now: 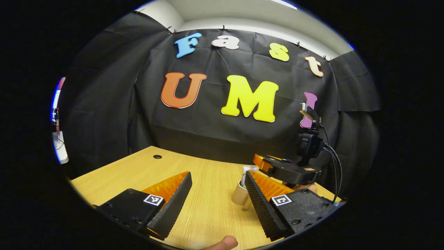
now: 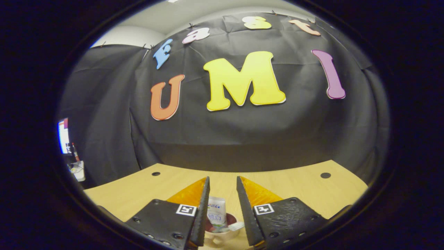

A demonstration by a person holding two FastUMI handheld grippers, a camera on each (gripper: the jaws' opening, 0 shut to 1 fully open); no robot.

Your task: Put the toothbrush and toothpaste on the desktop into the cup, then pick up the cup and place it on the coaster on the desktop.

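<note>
A beige cup [image 1: 239,195] stands on the wooden desk [image 1: 208,211], partly behind my left gripper's right finger. A white toothpaste tube [image 1: 249,170] sticks up out of it. My left gripper [image 1: 218,173] is open wide, low over the desk, just left of the cup. My right gripper [image 1: 261,165] hovers right above the cup. In the right gripper view the tube [image 2: 216,217] stands in the cup [image 2: 218,238], below and between that gripper's [image 2: 223,177] parted fingers, which do not press it. A small white piece [image 2: 236,226] lies at the cup's rim; I cannot tell what it is.
The desk has cable holes [image 2: 156,173] [image 2: 325,175] near its far edge, and black cloth closes the booth behind it. A thumb [image 1: 225,243] shows at the bottom of the left gripper view. A cable [image 1: 334,166] hangs from the right gripper.
</note>
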